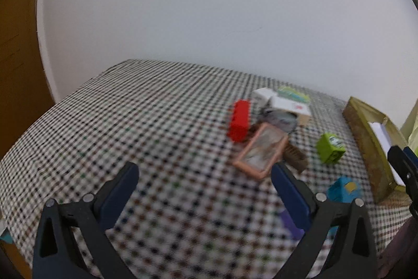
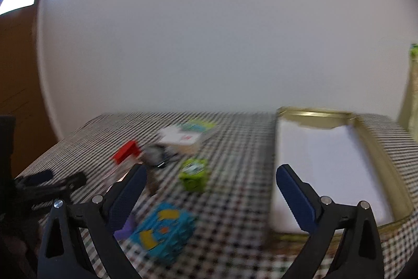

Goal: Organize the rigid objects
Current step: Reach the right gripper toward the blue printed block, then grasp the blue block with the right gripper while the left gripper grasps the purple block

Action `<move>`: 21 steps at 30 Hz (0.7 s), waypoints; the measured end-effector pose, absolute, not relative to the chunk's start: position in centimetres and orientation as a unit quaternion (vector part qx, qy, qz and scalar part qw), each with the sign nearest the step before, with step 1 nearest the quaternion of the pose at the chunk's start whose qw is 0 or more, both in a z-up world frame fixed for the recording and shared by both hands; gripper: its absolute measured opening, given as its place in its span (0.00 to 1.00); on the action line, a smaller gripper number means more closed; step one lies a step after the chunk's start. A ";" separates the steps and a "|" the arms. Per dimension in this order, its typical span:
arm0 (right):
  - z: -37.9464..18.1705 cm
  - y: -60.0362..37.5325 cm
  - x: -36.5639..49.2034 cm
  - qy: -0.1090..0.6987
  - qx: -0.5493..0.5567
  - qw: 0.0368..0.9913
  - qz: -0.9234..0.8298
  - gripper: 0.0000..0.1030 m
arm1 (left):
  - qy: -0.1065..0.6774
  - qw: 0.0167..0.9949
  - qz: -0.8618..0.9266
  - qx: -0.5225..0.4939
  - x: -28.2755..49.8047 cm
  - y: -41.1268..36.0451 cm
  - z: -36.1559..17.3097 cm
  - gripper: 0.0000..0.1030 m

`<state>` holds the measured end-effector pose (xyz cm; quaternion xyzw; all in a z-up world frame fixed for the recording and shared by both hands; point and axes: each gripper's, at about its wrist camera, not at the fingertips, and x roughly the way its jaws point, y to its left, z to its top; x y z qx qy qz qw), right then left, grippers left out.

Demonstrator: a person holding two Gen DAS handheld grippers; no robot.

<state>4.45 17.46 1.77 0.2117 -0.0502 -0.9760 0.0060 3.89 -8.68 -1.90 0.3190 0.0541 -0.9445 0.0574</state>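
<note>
Right wrist view: right gripper [image 2: 210, 181] hangs wide open and empty over the checked surface [image 2: 235, 203].

Blue block [image 2: 163, 228] lies just below-left of its jaws, green cube [image 2: 194, 174] straight ahead, gold tin [image 2: 386, 174] to the right. Left gripper [image 1: 205, 174], also spread and empty, faces the framed card [image 1: 261, 149], long axis running away.
</note>
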 end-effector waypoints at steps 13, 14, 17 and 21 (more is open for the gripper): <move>-2.3 13.2 1.4 -0.016 0.402 0.059 -0.914 0.67 | -0.017 0.059 -0.941 0.333 5.6 -7.4 -2.3 0.95; -2.6 13.2 1.4 -0.018 0.410 0.062 -0.910 0.64 | -0.019 0.057 -0.941 0.333 5.7 -7.3 -2.3 0.95; -3.2 13.8 1.7 -0.025 0.417 0.063 -0.906 0.54 | -0.019 0.047 -0.940 0.338 5.7 -6.9 -2.4 0.95; -2.9 14.5 2.4 -0.025 0.418 0.064 -0.906 0.43 | -0.024 0.036 -0.938 0.344 5.5 -6.1 -2.7 0.95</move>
